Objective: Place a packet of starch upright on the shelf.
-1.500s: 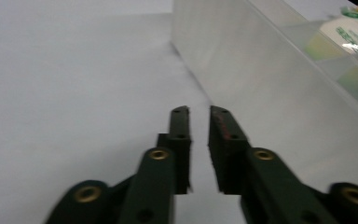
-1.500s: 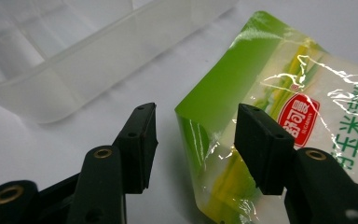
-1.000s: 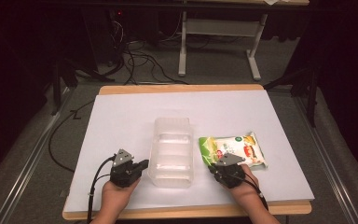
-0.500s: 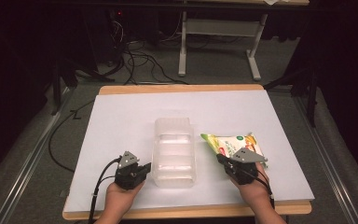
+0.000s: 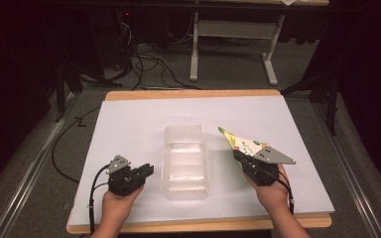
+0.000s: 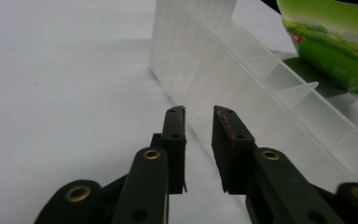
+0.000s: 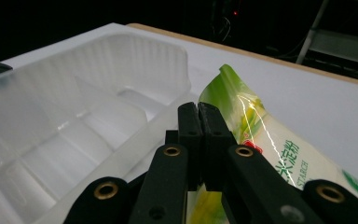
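The right tongs (image 5: 242, 157) are holding a green and white starch packet (image 5: 245, 144) clear of the counter (image 5: 129, 124), just off the clear plastic tray's (image 5: 183, 161) 3 o'clock side. The work in hand appears to be carrying the packet across and laying it into the tray, whose ribbed compartments (image 7: 70, 149) are lying open and empty.

To do this well, the right hand (image 5: 273, 191) should be lifting the packet high enough that its drooping far corner is clearing the near wall (image 7: 135, 135) of the tray, then swinging toward 9 o'clock and lowering it flat between the ribs before letting go. The packet is limp and glossy, so a pinch at one edge is likely to let it swing; moving slowly would be keeping it from catching the rim. The tray is light and could slide if nudged.

In the right gripper view the right tongs (image 7: 199, 116) are clenched hard on the packet's (image 7: 261, 140) edge, the jaws standing nearly together with only the thin film between them.

The left tongs (image 6: 198, 122) have just been opening, and they are now standing partly apart with nothing between them, released, hovering low just beside the tray's outer wall (image 6: 242, 88) at its 9 o'clock side without touching it. From there they could be steadying the tray.
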Demonstrator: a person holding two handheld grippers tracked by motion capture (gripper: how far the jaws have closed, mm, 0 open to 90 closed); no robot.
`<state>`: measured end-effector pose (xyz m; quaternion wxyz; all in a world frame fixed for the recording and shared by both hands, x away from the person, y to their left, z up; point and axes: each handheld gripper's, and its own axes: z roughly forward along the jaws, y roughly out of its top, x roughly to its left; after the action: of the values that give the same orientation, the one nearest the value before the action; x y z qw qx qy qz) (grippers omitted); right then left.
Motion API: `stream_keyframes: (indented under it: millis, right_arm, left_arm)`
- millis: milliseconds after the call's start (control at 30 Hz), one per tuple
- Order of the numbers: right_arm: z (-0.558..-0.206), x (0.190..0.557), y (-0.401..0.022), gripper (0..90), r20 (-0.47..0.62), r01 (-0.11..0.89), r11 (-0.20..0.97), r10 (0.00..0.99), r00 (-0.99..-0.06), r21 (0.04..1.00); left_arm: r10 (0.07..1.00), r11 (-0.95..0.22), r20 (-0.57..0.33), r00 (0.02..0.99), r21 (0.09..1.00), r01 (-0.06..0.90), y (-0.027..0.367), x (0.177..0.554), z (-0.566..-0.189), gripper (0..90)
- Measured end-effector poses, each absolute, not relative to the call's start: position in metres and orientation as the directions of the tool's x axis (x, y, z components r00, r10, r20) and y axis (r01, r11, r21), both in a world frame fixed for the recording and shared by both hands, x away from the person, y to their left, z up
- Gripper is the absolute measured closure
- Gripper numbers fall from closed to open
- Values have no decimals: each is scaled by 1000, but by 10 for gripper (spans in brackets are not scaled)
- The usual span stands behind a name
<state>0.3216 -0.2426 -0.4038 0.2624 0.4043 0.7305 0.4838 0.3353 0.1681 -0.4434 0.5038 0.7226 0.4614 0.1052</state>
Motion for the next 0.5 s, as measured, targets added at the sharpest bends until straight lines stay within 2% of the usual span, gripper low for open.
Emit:
stream_keyframes:
  millis: [133, 500]
  right_arm:
    - [-394, 330, -240, 892, 21, 294, 172, 832, -555, 940]
    - [-376, 346, -231, 894, 50, 239, 107, 820, -571, 965]
  left_arm:
    - [775, -3, -364, 518, 816, 578, 180, 339, -444, 695]
    - [785, 29, -377, 492, 815, 578, 192, 342, -443, 656]
